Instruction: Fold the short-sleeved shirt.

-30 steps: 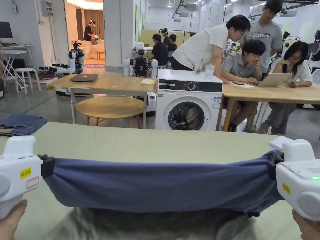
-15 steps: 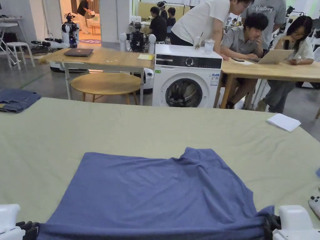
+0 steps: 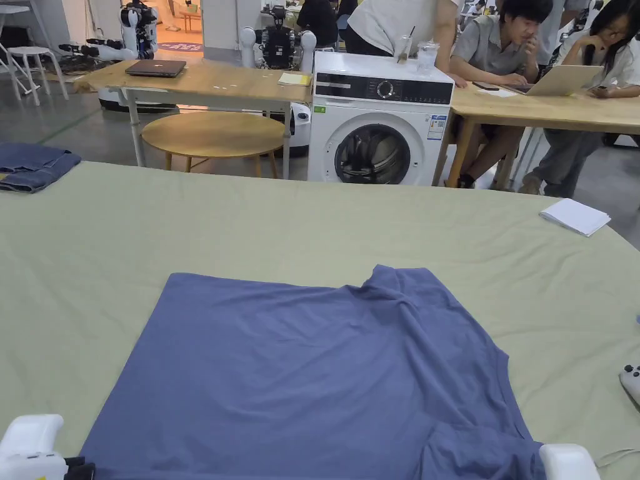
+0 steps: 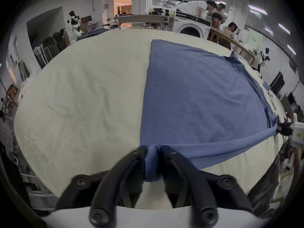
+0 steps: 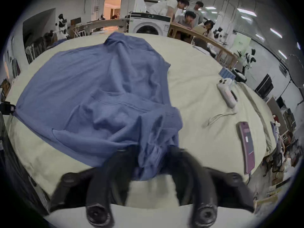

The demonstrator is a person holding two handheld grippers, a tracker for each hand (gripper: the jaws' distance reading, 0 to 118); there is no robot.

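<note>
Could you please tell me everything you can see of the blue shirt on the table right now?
The blue shirt is a plain, soft knit with short sleeves. It lies spread, mostly flat, on the pale green table cover, wrinkled and bunched along its right side. Its near edge is pulled between the left hand-held gripper and the right hand-held gripper, each shut on a corner of fabric.

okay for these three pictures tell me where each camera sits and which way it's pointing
Head view: on the person's head, looking down and forward across the green table at the blue shirt; both grippers' white bodies peek in at the bottom corners.
Left gripper view: on the left gripper, low at the near table edge, facing across the shirt; its black jaws pinch a shirt corner.
Right gripper view: on the right gripper, likewise low, jaws closed on bunched fabric.
Shared: all face the washing machine; each gripper view shows the other gripper.
</note>
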